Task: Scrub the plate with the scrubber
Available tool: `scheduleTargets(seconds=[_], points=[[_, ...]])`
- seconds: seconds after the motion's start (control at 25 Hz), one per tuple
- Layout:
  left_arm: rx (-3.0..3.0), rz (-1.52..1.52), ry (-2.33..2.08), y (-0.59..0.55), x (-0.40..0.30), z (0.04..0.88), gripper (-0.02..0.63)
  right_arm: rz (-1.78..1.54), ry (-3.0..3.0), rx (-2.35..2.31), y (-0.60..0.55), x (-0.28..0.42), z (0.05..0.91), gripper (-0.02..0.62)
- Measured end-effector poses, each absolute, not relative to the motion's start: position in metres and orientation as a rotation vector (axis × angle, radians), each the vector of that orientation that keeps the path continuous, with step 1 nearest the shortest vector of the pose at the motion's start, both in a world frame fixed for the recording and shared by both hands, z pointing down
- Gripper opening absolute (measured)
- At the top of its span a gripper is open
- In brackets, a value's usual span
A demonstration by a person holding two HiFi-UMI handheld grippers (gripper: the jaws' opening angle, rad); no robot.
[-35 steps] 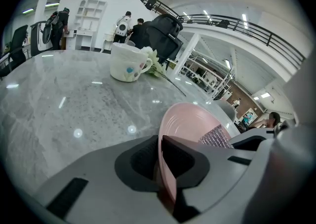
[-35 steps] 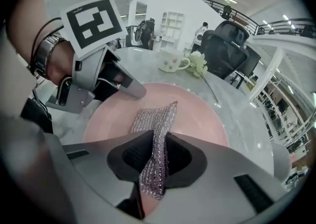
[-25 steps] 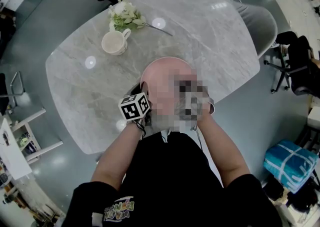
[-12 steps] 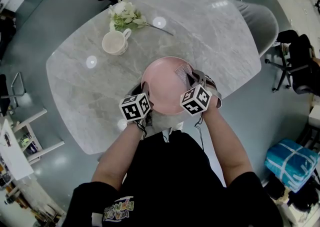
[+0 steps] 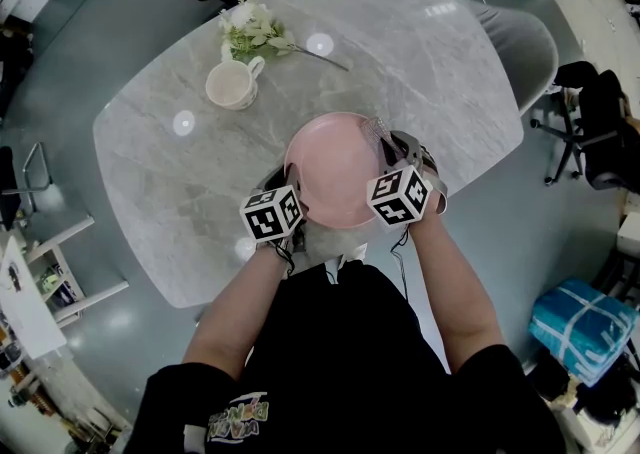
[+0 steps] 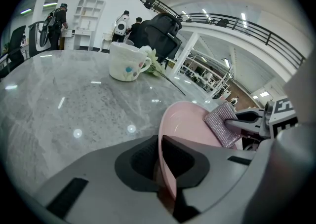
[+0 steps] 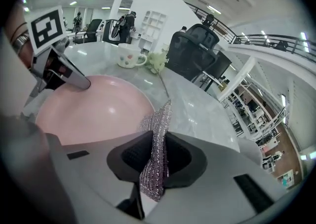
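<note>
Head view: a pale marble surface (image 5: 180, 192) fills the frame. A pink plate (image 5: 335, 167) is held tilted over its near edge. The left gripper (image 6: 160, 161) has its fingers clamped on the plate's near rim. The plate looks stiff, glossy, probably slippery and breakable, so the rim is the sound hold. The right gripper (image 7: 154, 161) pinches a silvery mesh scrubber (image 7: 157, 134), soft and light, its free end apparently touching the plate's right rim.
</note>
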State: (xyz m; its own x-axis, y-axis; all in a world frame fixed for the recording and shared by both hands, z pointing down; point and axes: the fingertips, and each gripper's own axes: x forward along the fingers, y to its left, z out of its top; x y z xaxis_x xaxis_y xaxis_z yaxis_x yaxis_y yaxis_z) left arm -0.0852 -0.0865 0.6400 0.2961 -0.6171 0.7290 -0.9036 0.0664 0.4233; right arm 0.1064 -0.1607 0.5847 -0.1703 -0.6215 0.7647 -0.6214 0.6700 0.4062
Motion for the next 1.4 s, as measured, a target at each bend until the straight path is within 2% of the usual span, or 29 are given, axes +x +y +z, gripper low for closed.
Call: scheduleTargets(seconds=[0.24, 0.92, 1.4], points=[[1.633, 0.385, -1.423, -0.086, -0.087, 0.641, 0.038, 0.315, -2.048, 1.037, -0.137, 0.085, 0.573, 0.074], [1.604, 0.361, -1.461, -0.085, -0.086, 0.639, 0.038, 0.633, -2.204, 0.842, -0.039, -0.001, 0.578, 0.074], [1.609, 0.358, -1.455, -0.087, -0.086, 0.639, 0.038, 0.376, -2.09, 0.818, -0.045, 0.04, 0.599, 0.072]])
